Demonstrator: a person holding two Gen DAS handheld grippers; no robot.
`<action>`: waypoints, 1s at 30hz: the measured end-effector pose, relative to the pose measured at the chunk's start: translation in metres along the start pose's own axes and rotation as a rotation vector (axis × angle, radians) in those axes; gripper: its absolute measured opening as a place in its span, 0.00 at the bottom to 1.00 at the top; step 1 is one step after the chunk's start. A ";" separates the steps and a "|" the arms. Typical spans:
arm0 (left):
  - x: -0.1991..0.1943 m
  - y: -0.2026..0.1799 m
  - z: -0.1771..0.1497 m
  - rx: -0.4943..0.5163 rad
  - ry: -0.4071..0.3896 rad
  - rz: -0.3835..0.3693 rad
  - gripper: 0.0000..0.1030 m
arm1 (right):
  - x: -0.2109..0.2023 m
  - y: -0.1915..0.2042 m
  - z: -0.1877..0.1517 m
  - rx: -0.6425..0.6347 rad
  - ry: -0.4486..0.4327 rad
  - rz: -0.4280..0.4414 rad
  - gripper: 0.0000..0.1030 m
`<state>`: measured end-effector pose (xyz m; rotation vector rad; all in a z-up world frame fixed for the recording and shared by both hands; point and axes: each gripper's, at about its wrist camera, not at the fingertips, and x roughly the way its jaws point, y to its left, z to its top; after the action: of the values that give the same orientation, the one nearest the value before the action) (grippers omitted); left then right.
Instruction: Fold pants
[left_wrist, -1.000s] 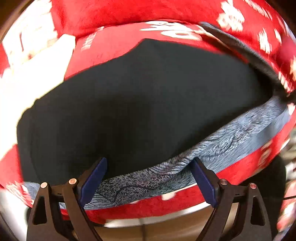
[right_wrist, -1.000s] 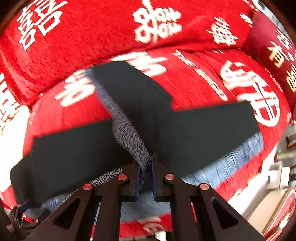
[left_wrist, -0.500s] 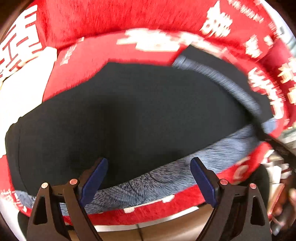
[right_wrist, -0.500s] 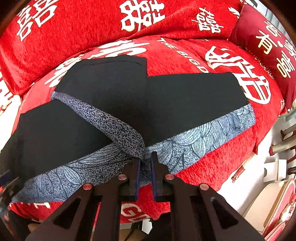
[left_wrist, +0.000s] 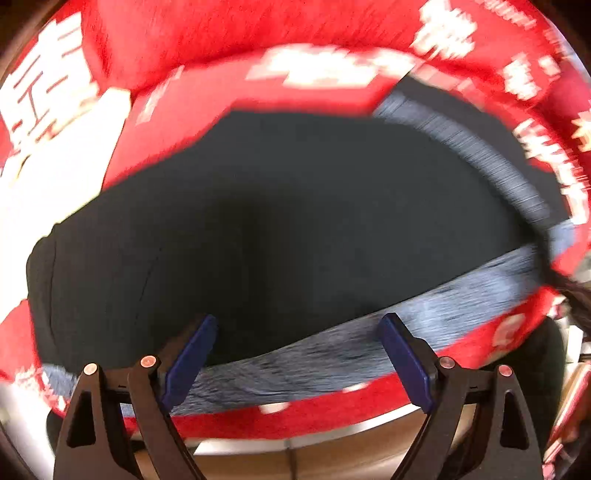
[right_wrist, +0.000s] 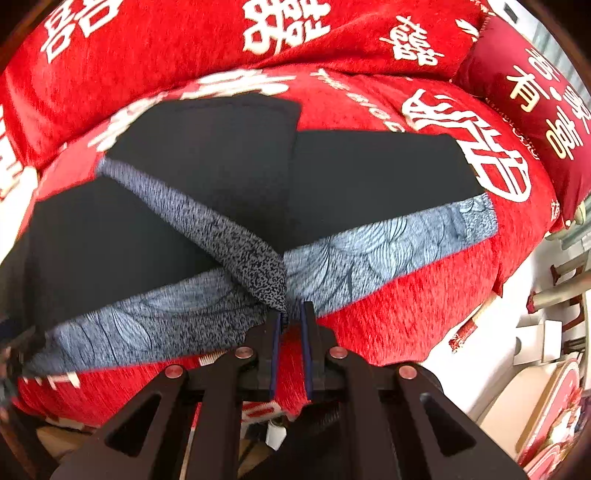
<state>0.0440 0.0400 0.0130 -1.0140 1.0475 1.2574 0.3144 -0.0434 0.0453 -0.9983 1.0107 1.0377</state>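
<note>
The right gripper (right_wrist: 291, 314) has black arms and blue-padded fingers (right_wrist: 275, 332). Its jaws have just been opening and now stand a narrow gap apart, with red cloth showing between them; the speckled grey tip of the turned-over trouser leg lies at the fingertips, no longer pinched. The left gripper (left_wrist: 295, 332) hangs with its jaws spread wide and nothing between them, its blue pads (left_wrist: 192, 354) over the near edge of the pants.

The black fabric pants with a blue-grey leaf-patterned side stripe (right_wrist: 369, 177) lie flat across the red plush seat cover printed with white characters (right_wrist: 406, 306). Their patterned stripe runs along the edge nearest the grippers. One leg end is folded diagonally back over the pants, its speckled grey stripe running from the right gripper's tips up to the far left. In the blurred left wrist view the pants (left_wrist: 295, 221) fill the middle of the seat cover (left_wrist: 295, 417).

Beyond the pants rises the red back cushion, and at the far right leans a dark red pillow with gold characters (right_wrist: 517, 110).
</note>
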 end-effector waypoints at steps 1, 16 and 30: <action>0.002 0.003 0.001 -0.014 -0.005 -0.015 0.88 | -0.005 0.000 0.000 0.003 -0.005 0.005 0.18; -0.009 0.104 0.011 -0.326 -0.047 0.071 0.88 | -0.014 0.125 0.070 -0.531 -0.214 0.012 0.85; 0.000 -0.110 0.063 0.113 -0.087 0.137 0.88 | 0.024 0.014 0.091 -0.267 -0.112 0.016 0.07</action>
<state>0.1571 0.0952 0.0290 -0.8052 1.1225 1.3254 0.3206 0.0518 0.0410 -1.1349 0.8031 1.2508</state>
